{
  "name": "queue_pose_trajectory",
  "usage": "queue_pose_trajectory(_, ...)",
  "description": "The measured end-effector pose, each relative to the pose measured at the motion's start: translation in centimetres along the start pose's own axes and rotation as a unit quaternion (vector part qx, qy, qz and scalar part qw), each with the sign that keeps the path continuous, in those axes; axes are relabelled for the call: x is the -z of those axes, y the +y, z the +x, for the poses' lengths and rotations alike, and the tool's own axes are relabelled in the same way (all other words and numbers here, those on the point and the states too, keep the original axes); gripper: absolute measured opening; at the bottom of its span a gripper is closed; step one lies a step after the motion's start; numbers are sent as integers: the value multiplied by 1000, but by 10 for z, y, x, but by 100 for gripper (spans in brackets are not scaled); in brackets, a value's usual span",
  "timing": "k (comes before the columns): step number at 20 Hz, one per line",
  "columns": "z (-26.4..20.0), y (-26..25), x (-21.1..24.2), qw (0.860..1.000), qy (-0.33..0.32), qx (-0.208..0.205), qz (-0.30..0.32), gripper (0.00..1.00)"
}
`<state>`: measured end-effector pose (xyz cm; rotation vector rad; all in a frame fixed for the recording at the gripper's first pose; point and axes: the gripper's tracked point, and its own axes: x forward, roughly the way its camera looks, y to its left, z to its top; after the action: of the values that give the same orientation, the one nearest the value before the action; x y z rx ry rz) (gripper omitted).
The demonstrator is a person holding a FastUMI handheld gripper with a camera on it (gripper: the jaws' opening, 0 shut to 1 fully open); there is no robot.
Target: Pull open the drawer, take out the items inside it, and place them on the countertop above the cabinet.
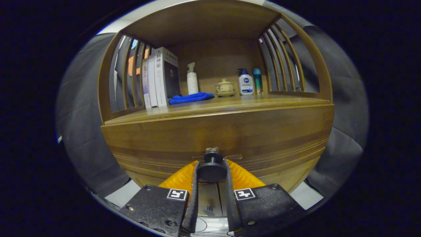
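Observation:
A wooden cabinet faces me, and its drawer front (217,135) spans the width below the countertop (230,103). A round dark knob (212,168) sticks out of the drawer front at its lower middle. My gripper (212,166) is shut on this knob, one finger pressing each side. The drawer looks closed, its front flush under the countertop edge, and its contents are hidden.
On the countertop stand books (159,79) at the left, a blue cloth (192,97), a white pump bottle (192,80), a small lidded ceramic cup (224,87), a white lotion bottle (245,82) and a teal bottle (257,80). Slatted wooden sides (283,62) and a wooden roof enclose the shelf.

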<state>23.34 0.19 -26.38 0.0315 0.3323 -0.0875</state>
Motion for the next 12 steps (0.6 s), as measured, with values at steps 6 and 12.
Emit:
queue_pose_trajectory(6, -26, 0, 9, 1000, -2, 2, -7, 37)
queue_pose_trajectory(12, -61, -1, 20, 1000, -3, 2, -9, 37)
